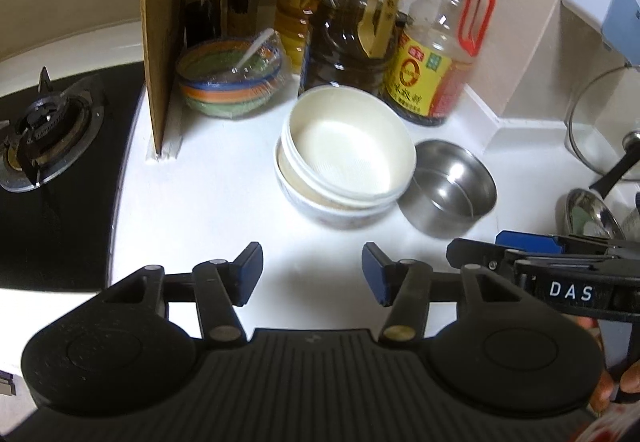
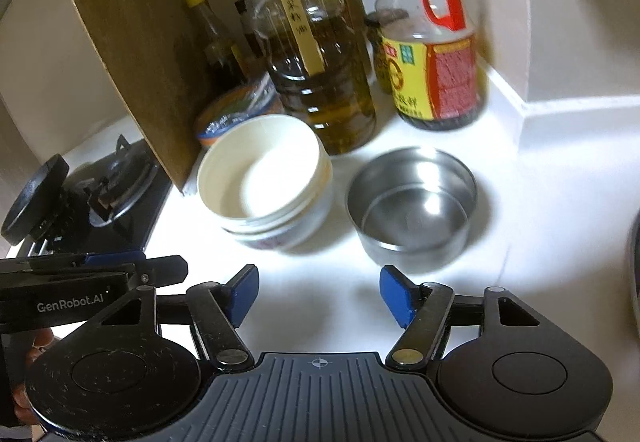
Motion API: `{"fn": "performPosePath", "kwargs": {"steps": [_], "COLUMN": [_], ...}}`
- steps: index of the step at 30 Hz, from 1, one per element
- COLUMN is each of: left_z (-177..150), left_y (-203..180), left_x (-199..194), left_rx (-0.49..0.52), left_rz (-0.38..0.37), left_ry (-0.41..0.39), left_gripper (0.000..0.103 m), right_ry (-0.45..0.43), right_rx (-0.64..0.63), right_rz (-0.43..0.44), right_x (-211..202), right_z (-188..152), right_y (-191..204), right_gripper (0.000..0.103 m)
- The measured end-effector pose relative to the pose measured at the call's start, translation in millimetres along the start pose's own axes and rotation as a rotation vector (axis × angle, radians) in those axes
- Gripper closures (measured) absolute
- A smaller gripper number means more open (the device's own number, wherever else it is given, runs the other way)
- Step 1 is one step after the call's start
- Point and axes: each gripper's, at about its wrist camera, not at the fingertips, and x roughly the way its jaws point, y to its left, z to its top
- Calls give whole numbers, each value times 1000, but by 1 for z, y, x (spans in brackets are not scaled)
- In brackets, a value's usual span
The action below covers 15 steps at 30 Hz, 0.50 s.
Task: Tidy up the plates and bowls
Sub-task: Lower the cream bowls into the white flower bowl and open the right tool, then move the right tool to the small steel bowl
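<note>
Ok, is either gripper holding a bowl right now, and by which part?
Nothing is held. The left gripper and right gripper are both open over the counter, short of the stacked white bowls and steel bowl.

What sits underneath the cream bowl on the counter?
The cream bowl is nested, tilted, in a patterned white bowl. Only that lower bowl's rim and outer wall show; its inside is covered, so any contents cannot be seen.
</note>
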Motion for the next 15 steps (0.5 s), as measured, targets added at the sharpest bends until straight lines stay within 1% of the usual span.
{"fn": "performPosePath", "kwargs": {"steps": [6, 15], "left_z": [-12, -17], "left_y": [-5, -14], "left_x": [1, 1], "left_rx": [7, 32], "left_rz": [-2, -9], "left_ry": [35, 49], "left_gripper": [51, 51], "right_ry": [24, 38], "right_rx": [31, 74], "right_rz": [-35, -81], "right_x": [-5, -14], "right_z": [-15, -28], "right_y": [-8, -19], "right_gripper": [33, 32]}}
